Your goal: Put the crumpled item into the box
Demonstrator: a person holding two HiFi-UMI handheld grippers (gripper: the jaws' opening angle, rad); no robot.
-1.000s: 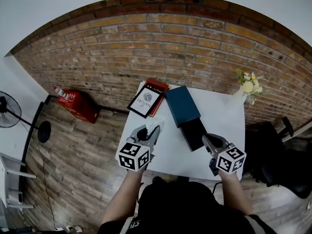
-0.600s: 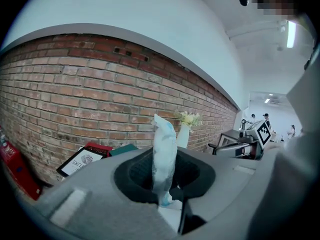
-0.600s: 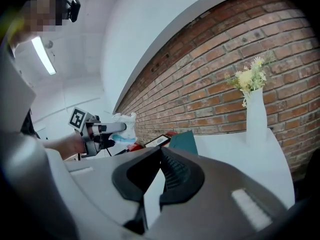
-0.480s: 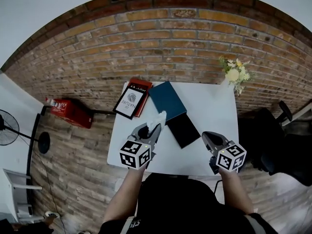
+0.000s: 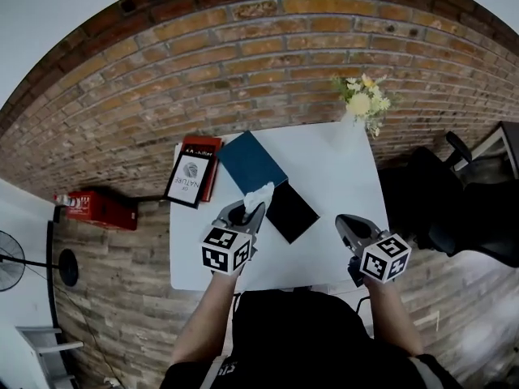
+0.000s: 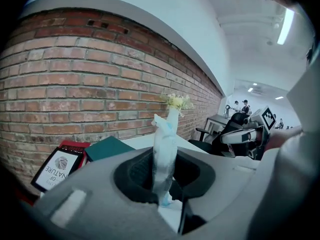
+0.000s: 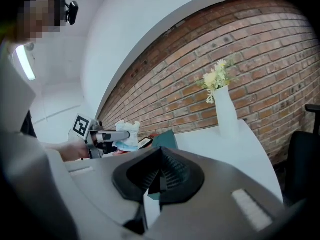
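My left gripper (image 5: 250,209) is shut on the crumpled white and pale-blue item (image 5: 259,194), which sticks up between its pads (image 6: 164,154). In the head view the item hangs over the spot where the teal box part (image 5: 251,162) meets the black box part (image 5: 292,213) on the white table (image 5: 324,177). My right gripper (image 5: 345,221) hovers over the table's near right area, to the right of the black part, with its jaws together and nothing in them (image 7: 159,176). The right gripper view also shows the left gripper with the item (image 7: 127,134).
Two books (image 5: 193,171) lie at the table's far left corner. A white vase of flowers (image 5: 361,104) stands at the far right corner by the brick wall. A black chair (image 5: 438,209) is right of the table, and a red case (image 5: 89,209) lies on the floor to the left.
Both grippers have moved forward over the table. The left one has carried the crumpled item from the bare table at the left to the edge of the box parts.
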